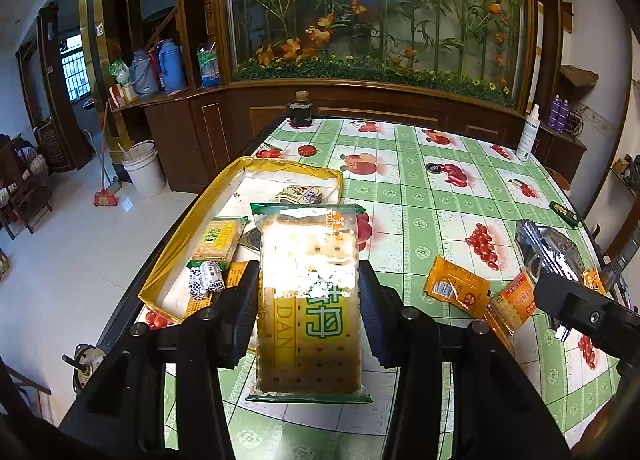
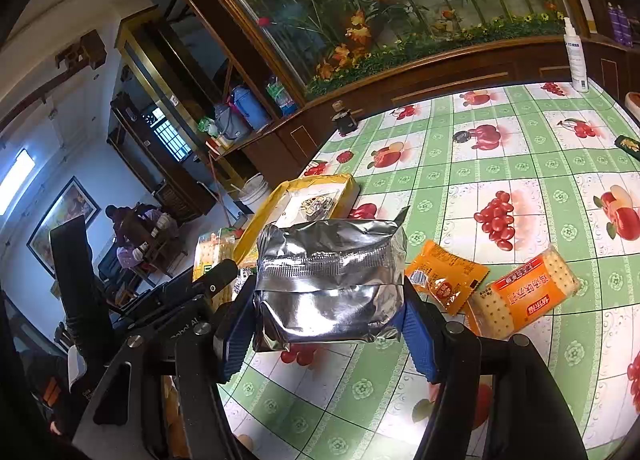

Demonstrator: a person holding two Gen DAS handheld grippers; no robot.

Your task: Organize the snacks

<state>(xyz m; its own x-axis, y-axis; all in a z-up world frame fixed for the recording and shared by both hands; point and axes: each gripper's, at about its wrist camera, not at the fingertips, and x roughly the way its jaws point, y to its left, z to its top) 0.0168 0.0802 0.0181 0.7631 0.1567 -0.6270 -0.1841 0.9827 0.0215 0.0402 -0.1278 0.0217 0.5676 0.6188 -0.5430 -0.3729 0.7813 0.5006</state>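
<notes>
My left gripper (image 1: 309, 292) is shut on a clear green-trimmed cracker pack (image 1: 308, 300), held above the table just right of the yellow tray (image 1: 192, 236). The tray holds another cracker pack (image 1: 218, 240), a small blue-white sweet (image 1: 206, 278) and a flat packet (image 1: 300, 194). My right gripper (image 2: 328, 292) is shut on a silver foil pack (image 2: 328, 280), held above the table; it also shows in the left wrist view (image 1: 544, 248). An orange sachet (image 2: 446, 278) and an orange cracker pack (image 2: 524, 298) lie on the table to its right.
The table has a green-and-white fruit-print cloth (image 1: 420, 188). A dark bottle (image 1: 300, 110) stands at the far edge, a white spray bottle (image 1: 527, 134) at the far right, and a small dark green packet (image 1: 564, 214) lies near the right edge. A white bucket (image 1: 144, 168) stands on the floor at left.
</notes>
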